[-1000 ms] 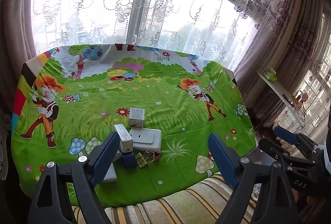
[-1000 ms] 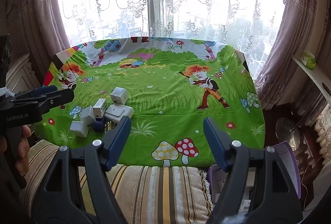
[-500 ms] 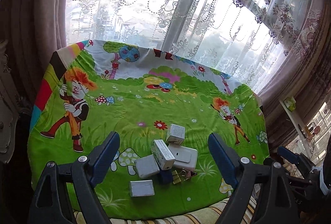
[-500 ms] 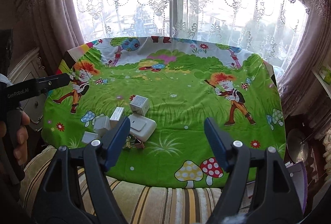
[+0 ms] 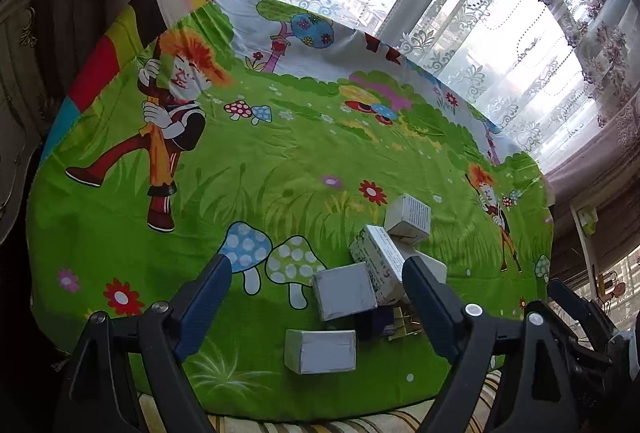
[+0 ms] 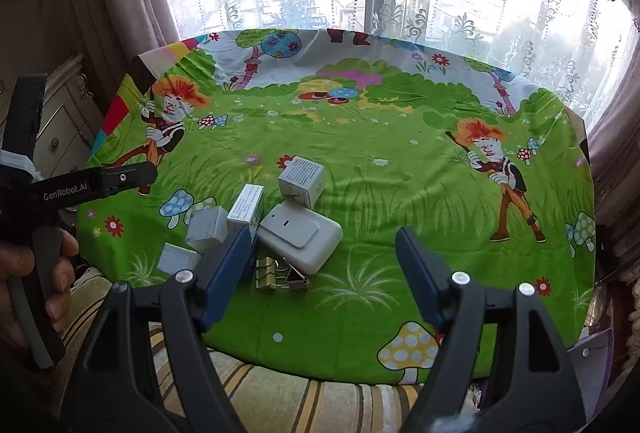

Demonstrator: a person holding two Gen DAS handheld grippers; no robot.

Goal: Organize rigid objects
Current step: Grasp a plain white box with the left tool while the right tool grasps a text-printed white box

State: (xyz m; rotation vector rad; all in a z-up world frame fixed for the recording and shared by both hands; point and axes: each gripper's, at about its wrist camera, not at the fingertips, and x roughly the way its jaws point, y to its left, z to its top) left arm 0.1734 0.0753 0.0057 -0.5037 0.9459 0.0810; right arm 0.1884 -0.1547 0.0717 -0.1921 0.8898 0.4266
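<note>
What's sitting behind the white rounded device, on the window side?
Directly behind the white rounded device stands a small printed box, touching or nearly touching its far edge. Beyond it only tablecloth shows. Their contact line is hidden.

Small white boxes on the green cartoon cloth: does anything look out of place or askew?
Yes. The small white boxes lie jumbled at different angles around the white plastic device, with gold binder clips beside it near the cloth's front edge.

Left claw (image 5: 316, 297) has swung leftward, nearer the boxes (image 5: 344, 296).
</note>
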